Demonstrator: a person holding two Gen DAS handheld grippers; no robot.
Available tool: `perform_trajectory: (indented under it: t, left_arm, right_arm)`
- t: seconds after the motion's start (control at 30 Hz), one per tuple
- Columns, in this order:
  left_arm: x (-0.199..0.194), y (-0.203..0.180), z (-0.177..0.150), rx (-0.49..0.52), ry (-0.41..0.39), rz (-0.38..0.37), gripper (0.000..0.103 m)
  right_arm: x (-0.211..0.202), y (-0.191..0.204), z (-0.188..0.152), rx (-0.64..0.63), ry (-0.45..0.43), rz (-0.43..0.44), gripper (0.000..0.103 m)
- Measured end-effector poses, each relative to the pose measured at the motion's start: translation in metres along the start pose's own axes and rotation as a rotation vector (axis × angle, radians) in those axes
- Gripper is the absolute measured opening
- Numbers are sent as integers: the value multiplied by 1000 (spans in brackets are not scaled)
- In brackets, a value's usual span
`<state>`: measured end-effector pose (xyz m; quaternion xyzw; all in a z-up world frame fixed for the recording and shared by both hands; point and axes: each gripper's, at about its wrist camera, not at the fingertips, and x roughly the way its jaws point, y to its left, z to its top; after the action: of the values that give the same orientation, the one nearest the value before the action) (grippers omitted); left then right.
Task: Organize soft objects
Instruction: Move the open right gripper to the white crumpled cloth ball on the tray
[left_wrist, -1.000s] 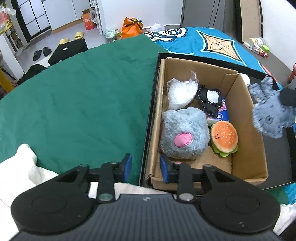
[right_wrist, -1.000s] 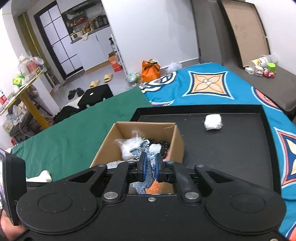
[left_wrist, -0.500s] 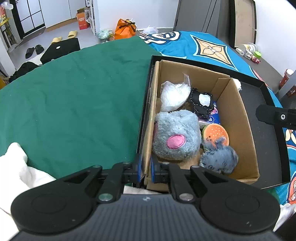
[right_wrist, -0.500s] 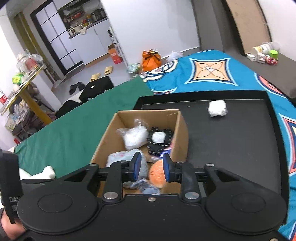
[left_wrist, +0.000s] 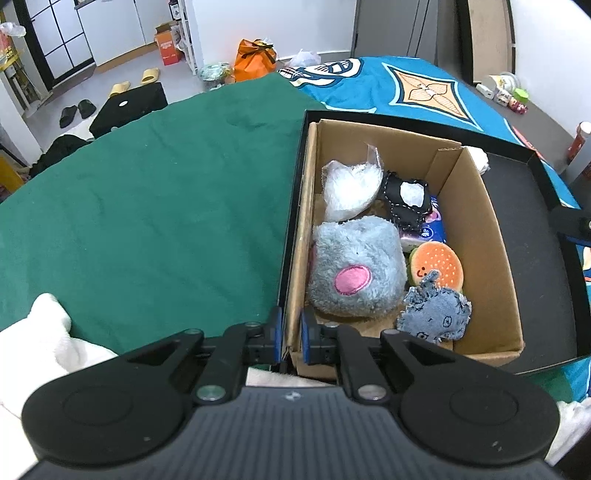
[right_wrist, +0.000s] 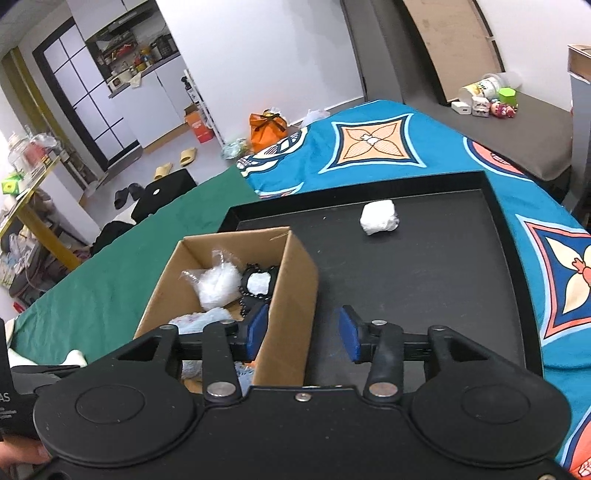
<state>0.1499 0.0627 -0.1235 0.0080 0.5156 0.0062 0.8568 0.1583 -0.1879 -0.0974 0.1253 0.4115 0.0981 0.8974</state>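
Note:
A cardboard box (left_wrist: 484, 221) stands in a black tray (right_wrist: 443, 266). It holds a grey plush with a pink patch (left_wrist: 354, 269), a burger plush (left_wrist: 439, 264), a denim toy (left_wrist: 436, 314), a clear plastic bag (left_wrist: 351, 186) and a black pouch (left_wrist: 408, 199). My left gripper (left_wrist: 289, 334) is shut on the box's near left wall. My right gripper (right_wrist: 302, 329) is open and empty above the box's right wall (right_wrist: 291, 295). A white wad (right_wrist: 379, 217) lies on the tray beyond it.
A green cloth (left_wrist: 147, 192) covers the table to the left, a blue patterned cloth (right_wrist: 369, 147) to the right. A white towel (left_wrist: 40, 343) lies at the near left. Small toys and cups (right_wrist: 487, 98) stand at the far right.
My right gripper let the denim toy drop into the box, opened wide and moved right over the tray. My left gripper closed on the box wall.

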Motion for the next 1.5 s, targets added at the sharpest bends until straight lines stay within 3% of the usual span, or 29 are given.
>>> perform_trajectory:
  t: [0.43,0.6,0.9,1.5]
  left_arm:
    - [-2,-11,21,7,36,75,16]
    - [0,-16,32,8,50,125,43]
    - [6,-34,49,44,66,202,57]
    - [29,-66,72,98,106,323,60]
  right_arm:
    - [13,-34,14,18,-19,-3,64]
    - [19,-46,25,23,-37,4,70]
    - [32,-67,47,42,-61,23,79]
    - [77,-102,78,125,-80,29,82]
